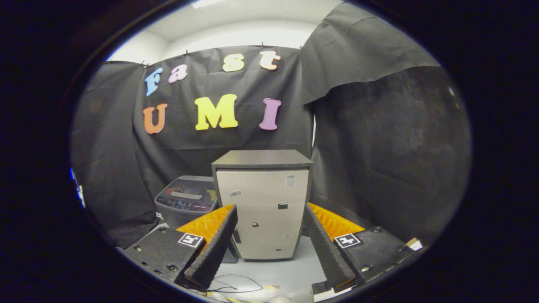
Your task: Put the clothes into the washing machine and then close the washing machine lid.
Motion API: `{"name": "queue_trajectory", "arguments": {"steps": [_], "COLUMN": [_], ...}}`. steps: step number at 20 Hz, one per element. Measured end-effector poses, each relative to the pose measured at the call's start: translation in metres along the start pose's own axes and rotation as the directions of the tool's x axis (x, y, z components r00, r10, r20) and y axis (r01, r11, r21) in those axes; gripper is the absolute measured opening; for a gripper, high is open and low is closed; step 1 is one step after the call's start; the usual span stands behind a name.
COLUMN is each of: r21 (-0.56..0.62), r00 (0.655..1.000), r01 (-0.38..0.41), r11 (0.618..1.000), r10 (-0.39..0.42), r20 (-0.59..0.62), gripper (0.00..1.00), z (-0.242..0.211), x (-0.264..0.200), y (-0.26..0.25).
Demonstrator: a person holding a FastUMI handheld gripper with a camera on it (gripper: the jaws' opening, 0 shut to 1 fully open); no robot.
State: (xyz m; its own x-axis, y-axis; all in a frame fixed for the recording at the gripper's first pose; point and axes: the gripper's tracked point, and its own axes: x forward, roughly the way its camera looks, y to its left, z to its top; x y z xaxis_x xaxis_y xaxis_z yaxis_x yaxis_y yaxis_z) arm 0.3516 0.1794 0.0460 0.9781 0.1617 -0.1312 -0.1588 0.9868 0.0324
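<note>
A small grey washing machine (187, 200) stands on the floor beyond my left finger, against the black cloth wall. Its lid with a clear window looks closed, and something coloured shows through it. My gripper (269, 248) is open, its fingers wide apart with nothing between them. Low between the fingers lies a pale bit of cloth or paper (269, 294), too cut off to identify.
A tall beige cabinet with a dark top (263, 206) stands straight ahead between my fingers, right of the washing machine. A thin black cable (236, 288) lies on the pale floor just in front. Black cloth walls close in behind and on both sides.
</note>
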Motion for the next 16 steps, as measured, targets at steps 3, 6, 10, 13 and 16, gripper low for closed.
{"name": "queue_trajectory", "arguments": {"steps": [3, 6, 10, 13, 16], "r21": [-0.02, -0.011, -0.016, 0.009, 0.001], "r00": [1.0, 0.999, 0.999, 0.999, 0.999], "r01": [0.003, 0.009, 0.016, 0.019, 0.029], "r11": [1.0, 1.0, 1.0, 1.0, 1.0], "r10": [-0.003, -0.009, -0.016, -0.018, -0.029], "r20": [-0.006, -0.031, -0.029, -0.042, -0.03], "gripper": [0.98, 0.98, 0.98, 0.98, 0.98], "z": [-0.01, -0.023, -0.027, -0.031, -0.031], "x": [-0.01, -0.018, -0.022, -0.024, -0.026], "y": [-0.01, -0.021, -0.029, -0.026, -0.032]}}
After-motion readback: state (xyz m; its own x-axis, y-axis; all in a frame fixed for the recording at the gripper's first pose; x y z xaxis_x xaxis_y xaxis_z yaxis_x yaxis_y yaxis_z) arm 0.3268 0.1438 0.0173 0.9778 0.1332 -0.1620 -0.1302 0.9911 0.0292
